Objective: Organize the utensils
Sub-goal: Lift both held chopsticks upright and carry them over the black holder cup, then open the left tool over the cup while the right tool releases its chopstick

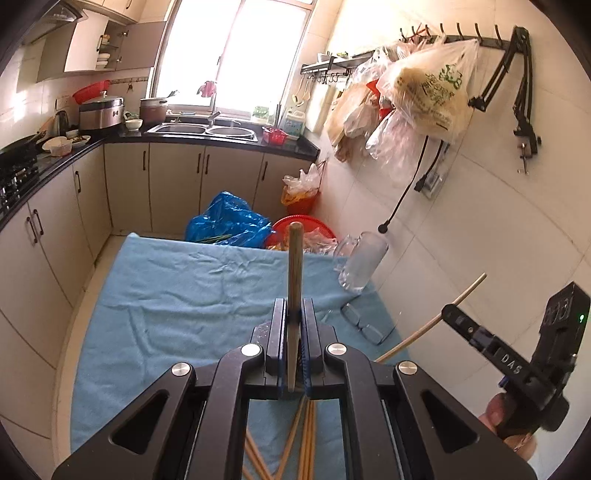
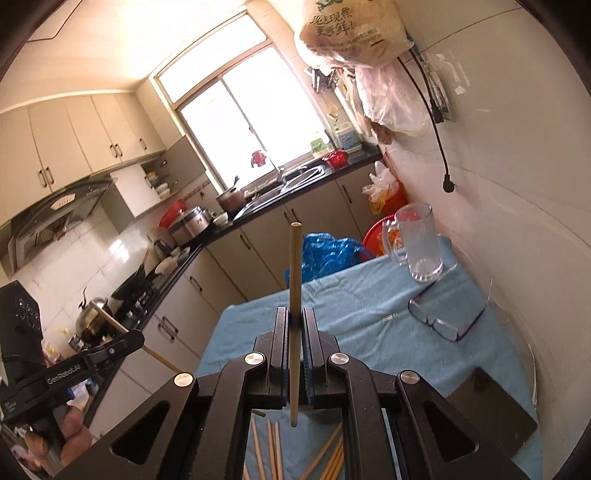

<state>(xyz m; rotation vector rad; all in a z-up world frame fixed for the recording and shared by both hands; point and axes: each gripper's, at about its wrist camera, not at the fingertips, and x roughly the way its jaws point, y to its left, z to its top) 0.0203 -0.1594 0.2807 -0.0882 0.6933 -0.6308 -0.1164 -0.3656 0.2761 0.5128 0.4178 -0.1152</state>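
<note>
White "DAS" on the right gripper (image 1: 448, 309) body, seen from the left wrist. "GenRobot.AI" on the left gripper (image 2: 138, 338) arm, seen from the right wrist. Green Chinese print on the hanging plastic bag (image 2: 347, 29), reading roughly "现煮 更新鲜!"; rest illegible.

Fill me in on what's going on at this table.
A person is sorting chopsticks with a hand-held gripper in each hand. The left hand-held gripper is shut on one chopstick, and the right hand-held gripper on another chopstick. More loose chopsticks lie on the blue cloth below, near a glass mug and eyeglasses.
</note>
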